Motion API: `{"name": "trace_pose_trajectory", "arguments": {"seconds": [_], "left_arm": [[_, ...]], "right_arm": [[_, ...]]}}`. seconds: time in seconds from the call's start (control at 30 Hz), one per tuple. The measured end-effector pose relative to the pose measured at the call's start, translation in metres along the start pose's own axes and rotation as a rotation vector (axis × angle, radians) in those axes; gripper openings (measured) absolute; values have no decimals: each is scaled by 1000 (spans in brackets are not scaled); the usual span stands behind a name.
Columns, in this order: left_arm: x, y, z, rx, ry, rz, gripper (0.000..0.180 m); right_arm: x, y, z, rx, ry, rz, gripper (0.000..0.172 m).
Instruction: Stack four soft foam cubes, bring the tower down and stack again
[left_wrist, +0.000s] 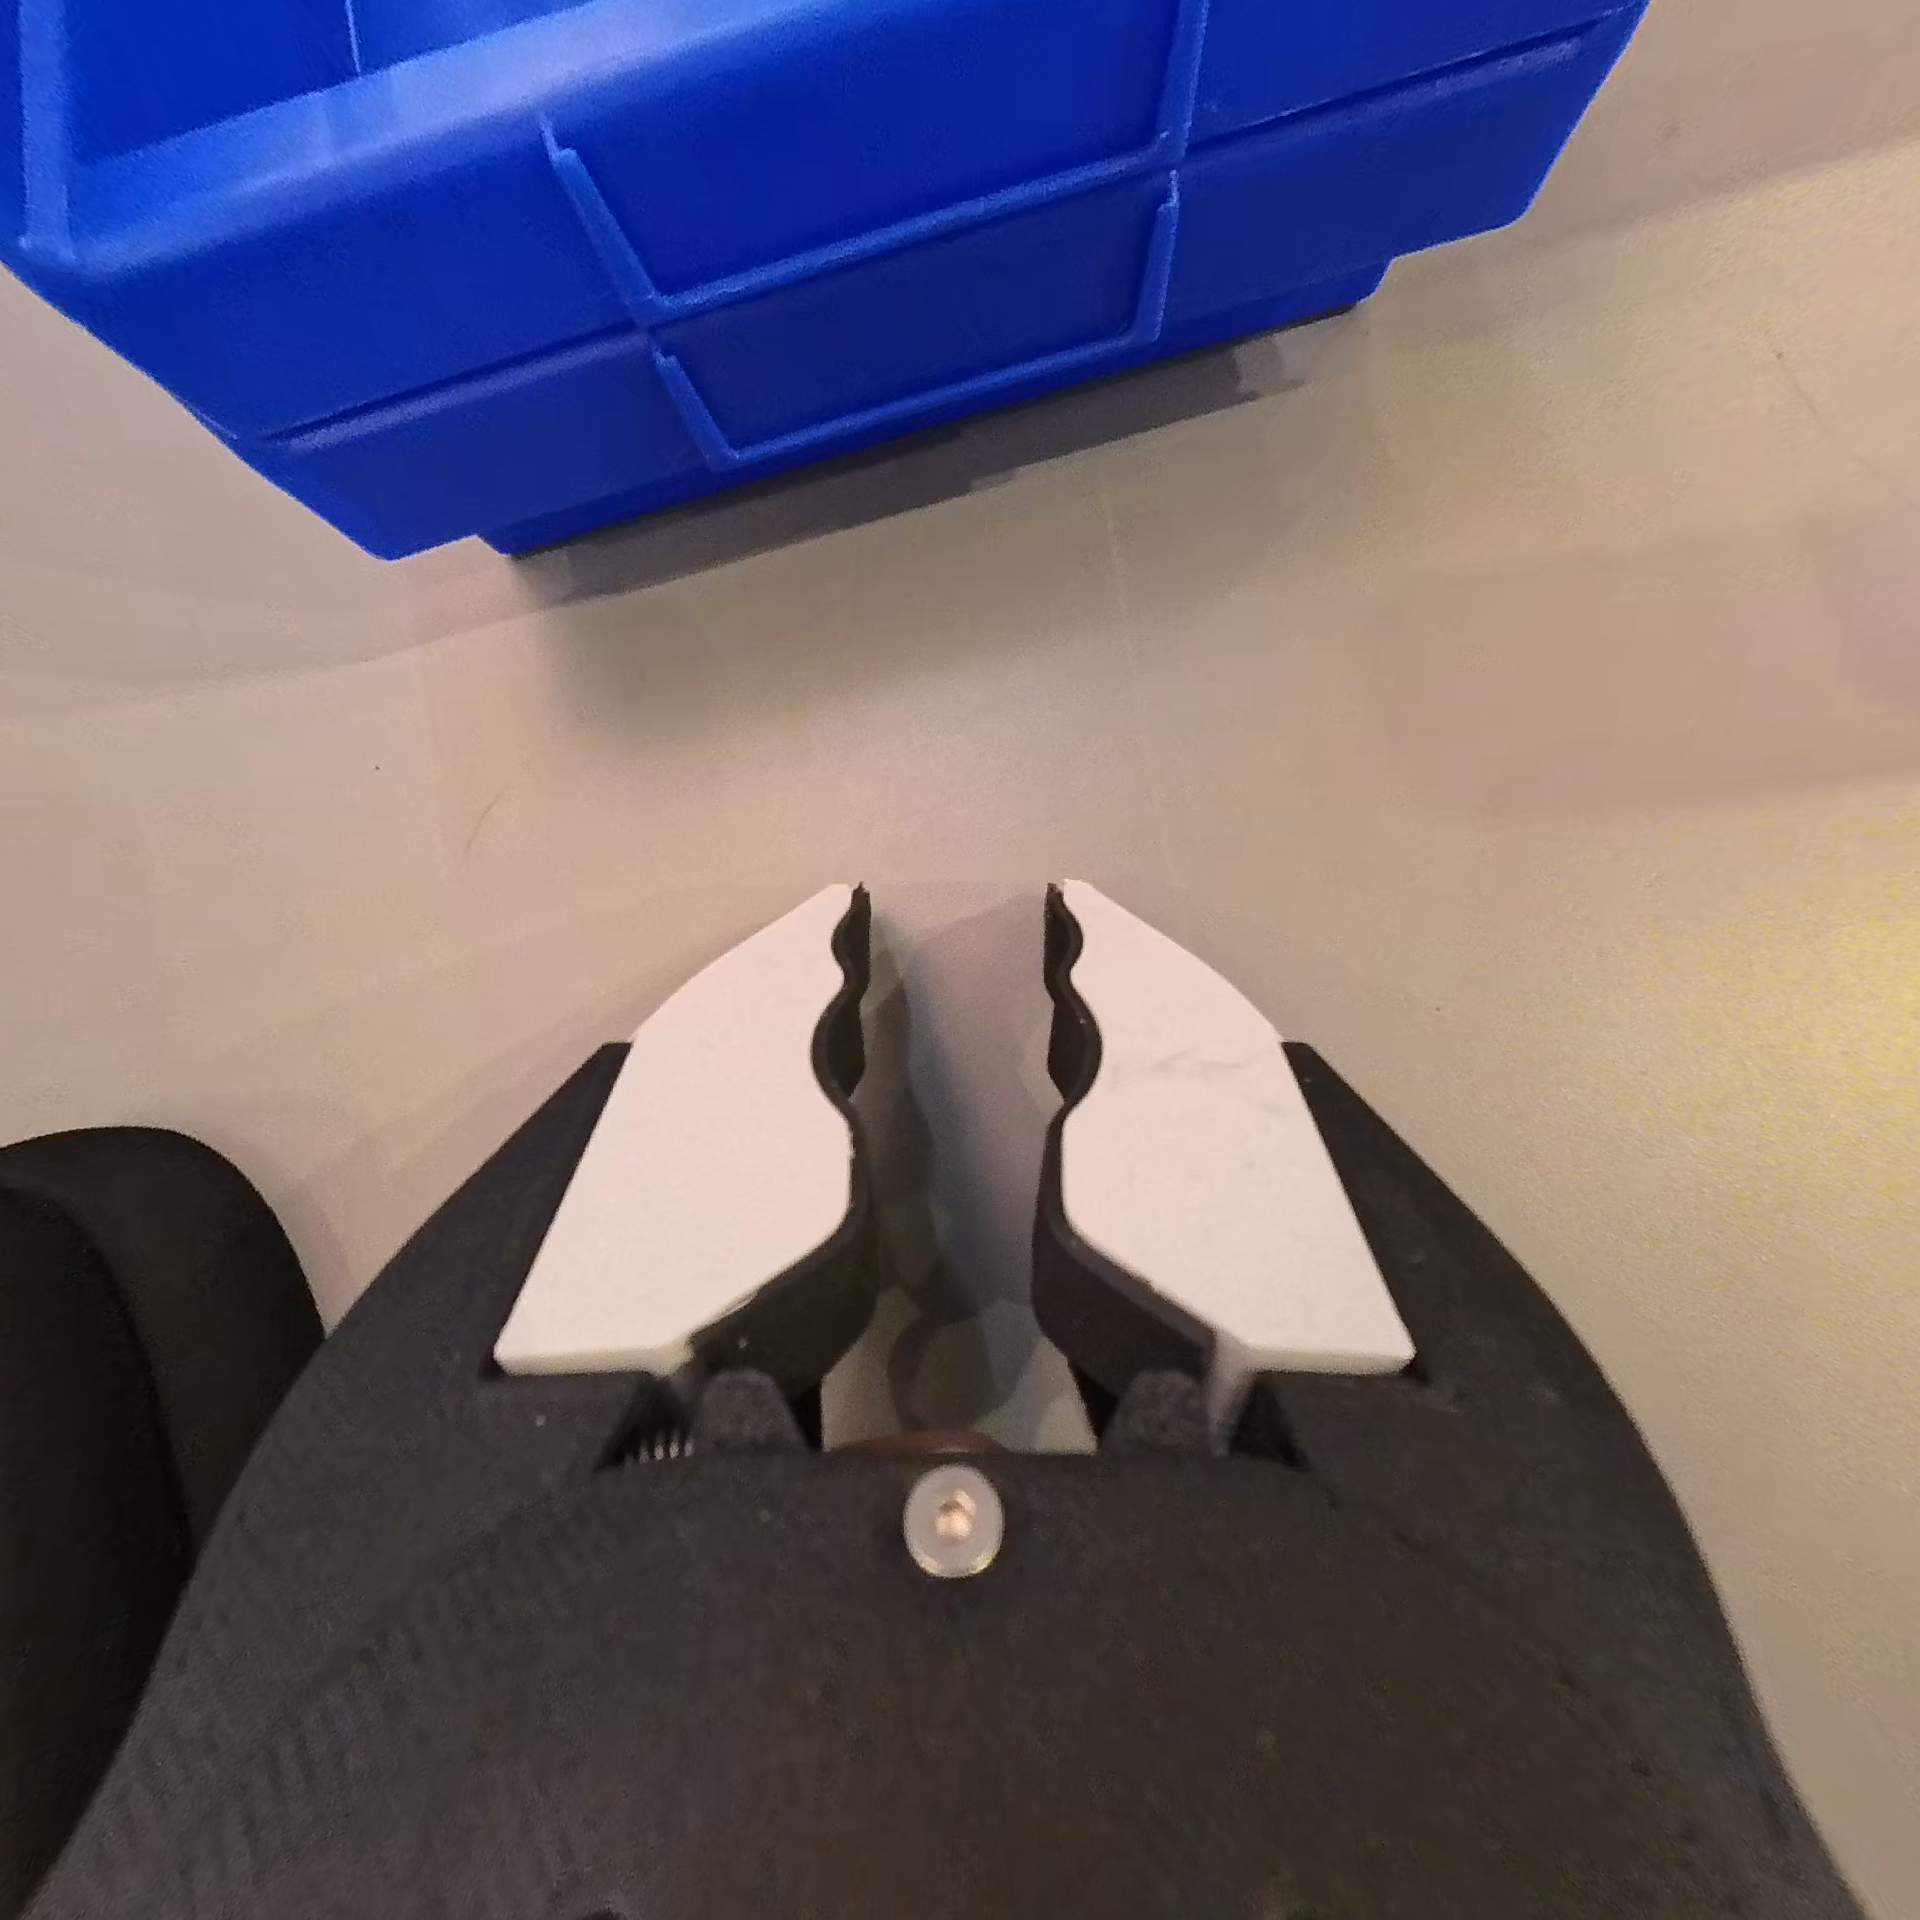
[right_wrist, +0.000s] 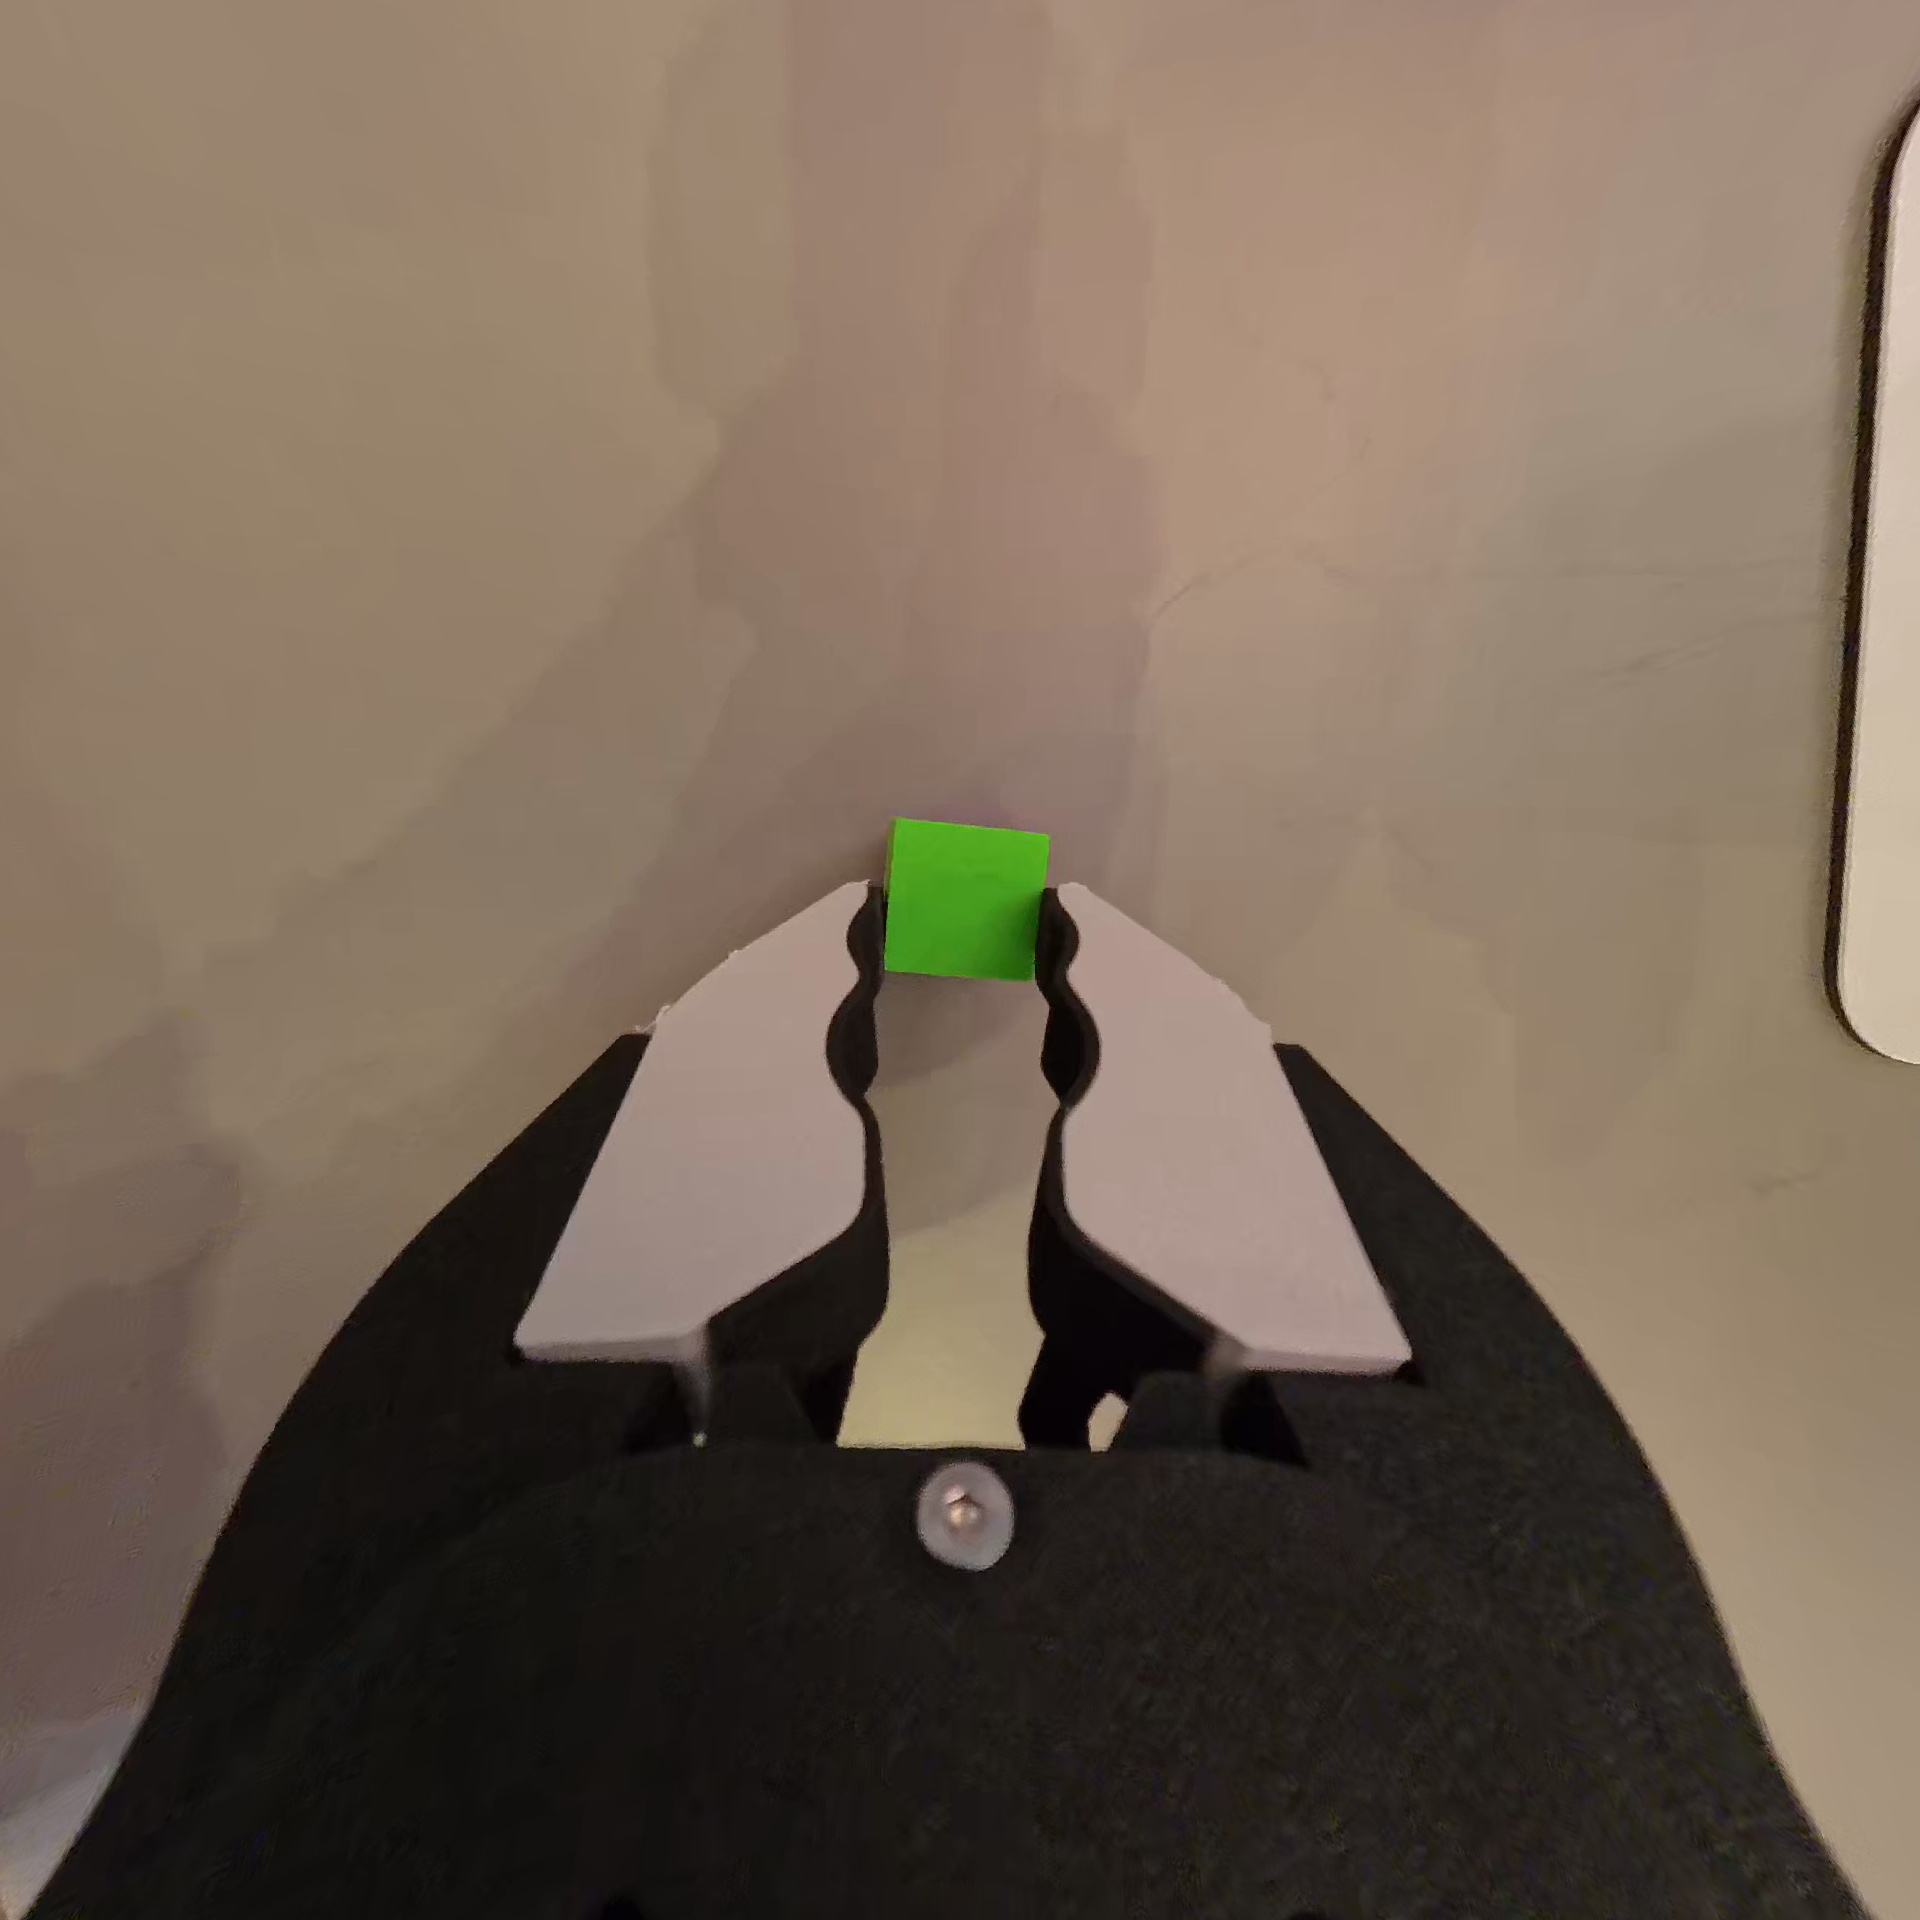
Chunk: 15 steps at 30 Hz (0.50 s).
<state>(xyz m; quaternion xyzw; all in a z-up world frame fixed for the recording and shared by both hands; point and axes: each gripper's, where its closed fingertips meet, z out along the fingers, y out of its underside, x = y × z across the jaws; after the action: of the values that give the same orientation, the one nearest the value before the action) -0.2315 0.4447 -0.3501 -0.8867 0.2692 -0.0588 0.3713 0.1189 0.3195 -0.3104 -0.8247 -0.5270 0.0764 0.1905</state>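
Pinching a green cube (right_wrist: 961, 902) at its tips, the R gripper (right_wrist: 961, 925) has both dark pads against the cube's sides, cube dead centre of the R wrist view, above the beige table (right_wrist: 416, 520); whether it rests on the table or is lifted I can't tell; a white board edge (right_wrist: 1886, 623) sits at 3 o'clock. L gripper (left_wrist: 956, 914) is parted w/ nothing between the fingers, only table beneath; a blue bin (left_wrist: 727, 260) at 12 o'clock, a black rounded thing (left_wrist: 94, 1351) at 8 o'clock. No other cubes or tower in view, so stage is a guess: prob. the pick-up of one cube for stacking. Next move needs carrying it level to the stack spot, lining faces square, easing grip gently; foam squashes, so over-squeezing may skew placement.
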Motion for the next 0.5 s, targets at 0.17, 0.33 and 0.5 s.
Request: {"name": "trace_pose_trajectory", "arguments": {"seconds": [0.17,0.33,0.5], "left_arm": [[0,0,0,0,1,1,31],[0,0,0,0,1,2,31],[0,0,0,0,1,2,31]], "right_arm": [[3,4,3,-13,-4,-8,27],[3,4,4,-12,-10,-16,27],[3,2,3,-11,-14,-29,27]]}}
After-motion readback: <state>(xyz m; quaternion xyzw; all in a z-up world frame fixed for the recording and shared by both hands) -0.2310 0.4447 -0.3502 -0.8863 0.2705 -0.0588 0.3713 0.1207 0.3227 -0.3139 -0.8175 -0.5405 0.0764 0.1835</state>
